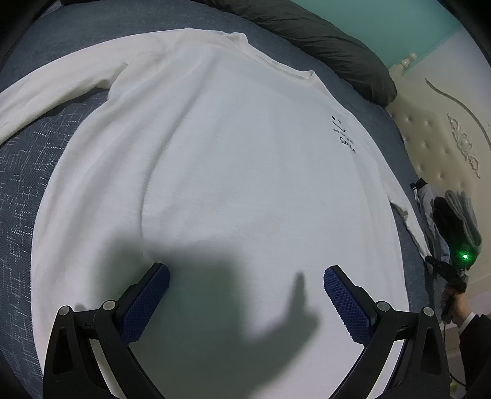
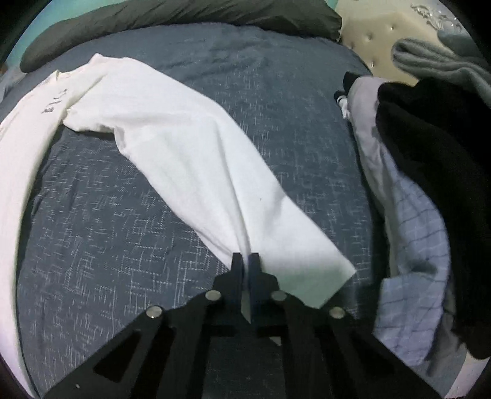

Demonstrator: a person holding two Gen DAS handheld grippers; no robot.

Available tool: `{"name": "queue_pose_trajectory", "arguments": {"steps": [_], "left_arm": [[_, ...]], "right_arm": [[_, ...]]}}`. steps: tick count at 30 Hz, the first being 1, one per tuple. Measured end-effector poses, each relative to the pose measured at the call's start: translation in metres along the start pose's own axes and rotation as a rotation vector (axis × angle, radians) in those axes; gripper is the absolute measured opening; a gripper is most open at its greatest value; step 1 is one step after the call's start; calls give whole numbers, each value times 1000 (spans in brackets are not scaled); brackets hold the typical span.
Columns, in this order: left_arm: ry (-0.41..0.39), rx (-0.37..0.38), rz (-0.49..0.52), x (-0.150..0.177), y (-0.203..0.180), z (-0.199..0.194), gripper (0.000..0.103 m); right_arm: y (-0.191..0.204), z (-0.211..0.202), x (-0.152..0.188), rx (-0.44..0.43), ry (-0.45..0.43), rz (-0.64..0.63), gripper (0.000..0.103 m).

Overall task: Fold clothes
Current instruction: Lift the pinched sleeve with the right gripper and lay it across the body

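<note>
Your right tongs (image 2: 245, 261) were clenched on the white shirt's (image 1: 214, 159) sleeve (image 2: 196, 172); your left tongs (image 1: 245, 285) hung released above the shirt on the bed (image 2: 92, 233).

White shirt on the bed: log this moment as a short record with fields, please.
surface: blue bedspread
garment: white shirt, long-sleeved, spread flat, small print on chest
left claw: open above the shirt's body, holding nothing
right claw: shut on the sleeve near its cuff
nearby: pile of clothes to the right, dark pillow behind
fold: not yet made
</note>
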State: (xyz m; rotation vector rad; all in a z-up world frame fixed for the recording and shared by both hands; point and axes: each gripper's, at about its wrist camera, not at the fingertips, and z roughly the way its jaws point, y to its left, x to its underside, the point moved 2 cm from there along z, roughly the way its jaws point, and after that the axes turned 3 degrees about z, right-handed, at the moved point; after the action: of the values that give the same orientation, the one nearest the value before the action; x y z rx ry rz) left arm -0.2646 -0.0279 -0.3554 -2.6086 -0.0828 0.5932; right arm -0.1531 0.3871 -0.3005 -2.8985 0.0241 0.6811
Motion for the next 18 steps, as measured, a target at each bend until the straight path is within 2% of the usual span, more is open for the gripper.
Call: {"name": "queue_pose_trajectory", "arguments": {"steps": [4,9,12,15,18], "left_arm": [[0,5,-3,-1,-1,0,103],[1,5,-3,-2,-1,2,103],[2,6,-4,-2,-1,2,103],[2,10,-6,-2,-1,1,103],[1,10,-7,-2,0,2,103]], "right_arm": [[-4,-9,9,-25,0,-21,3],[-10,-2,23,-57,54,16,3],[-13,-8,25,-79,27,64,5],[-25,-22,29,-100,-23,135,12],[-43,-40,35,-104,-101,221,13]]}}
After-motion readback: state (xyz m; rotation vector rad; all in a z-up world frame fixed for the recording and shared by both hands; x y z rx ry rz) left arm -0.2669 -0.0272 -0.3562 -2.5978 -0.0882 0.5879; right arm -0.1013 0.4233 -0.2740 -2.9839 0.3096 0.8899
